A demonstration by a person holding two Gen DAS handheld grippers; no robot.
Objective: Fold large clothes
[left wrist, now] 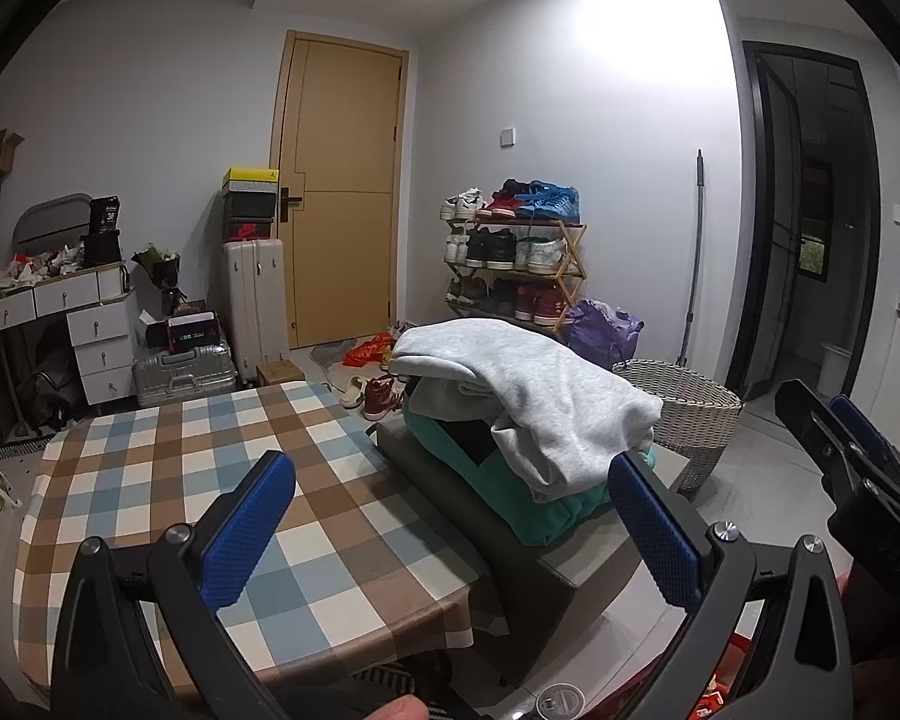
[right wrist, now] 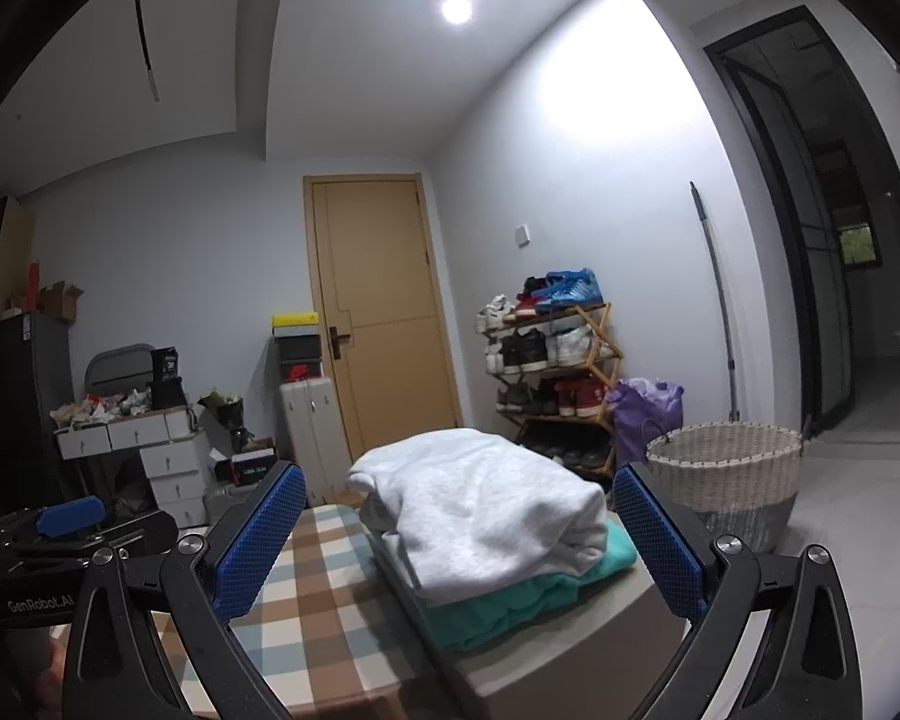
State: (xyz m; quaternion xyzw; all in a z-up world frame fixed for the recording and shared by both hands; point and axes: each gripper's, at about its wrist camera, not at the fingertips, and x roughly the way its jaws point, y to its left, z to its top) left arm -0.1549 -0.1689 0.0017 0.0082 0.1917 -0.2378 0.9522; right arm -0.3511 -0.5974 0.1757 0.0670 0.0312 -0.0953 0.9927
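A folded light grey sweatshirt (left wrist: 528,396) (right wrist: 486,510) lies on top of a folded teal garment (left wrist: 540,504) (right wrist: 510,606), stacked on a dark grey stool (left wrist: 450,480) (right wrist: 570,654) beside the checked table (left wrist: 210,480) (right wrist: 324,576). My left gripper (left wrist: 450,534) is open, held back from the stack, nothing between its blue pads. My right gripper (right wrist: 459,540) is also open and empty, framing the stack from a short distance. The right gripper (left wrist: 858,480) shows at the right edge of the left wrist view, and the left gripper (right wrist: 72,522) at the left edge of the right wrist view.
A woven laundry basket (left wrist: 690,414) (right wrist: 732,480) stands on the floor right of the stool. Behind are a shoe rack (left wrist: 516,252) (right wrist: 552,372), a purple bag (left wrist: 606,330), a wooden door (left wrist: 342,192), suitcases (left wrist: 252,306) and white drawers (left wrist: 96,342). Shoes lie on the floor.
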